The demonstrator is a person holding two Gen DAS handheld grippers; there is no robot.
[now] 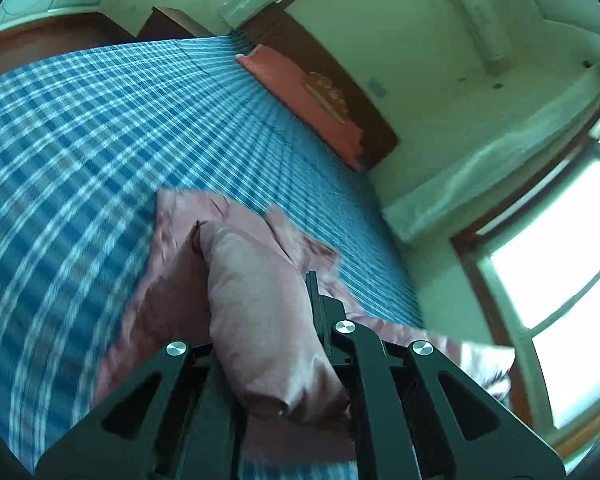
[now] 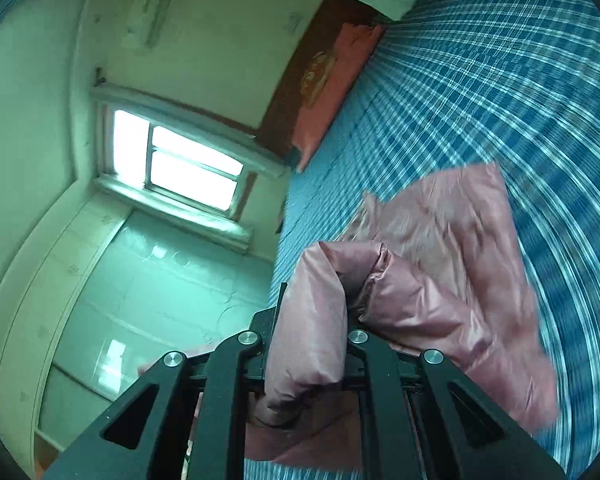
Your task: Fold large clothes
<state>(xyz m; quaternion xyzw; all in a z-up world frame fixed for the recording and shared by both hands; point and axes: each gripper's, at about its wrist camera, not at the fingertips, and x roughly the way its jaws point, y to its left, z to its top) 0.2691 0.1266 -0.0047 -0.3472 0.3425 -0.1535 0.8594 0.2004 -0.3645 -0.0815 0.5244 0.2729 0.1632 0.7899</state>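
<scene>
A shiny pink padded garment [image 1: 256, 312] lies partly on a blue plaid bed [image 1: 100, 132], and a puffy fold of it is lifted off the sheet. My left gripper [image 1: 296, 308] is shut on that fold, which bulges out between its black fingers. In the right wrist view the same pink garment [image 2: 440, 264] trails over the plaid bed [image 2: 500, 80]. My right gripper [image 2: 316, 320] is shut on another thick fold of it. The sheet is streaked with motion blur in both views.
A reddish pillow [image 1: 304, 100] leans on the dark wooden headboard [image 1: 364, 120] at the bed's far end. Bright windows [image 2: 180, 164] sit in the pale walls. A shiny tiled floor [image 2: 148, 300] lies beside the bed.
</scene>
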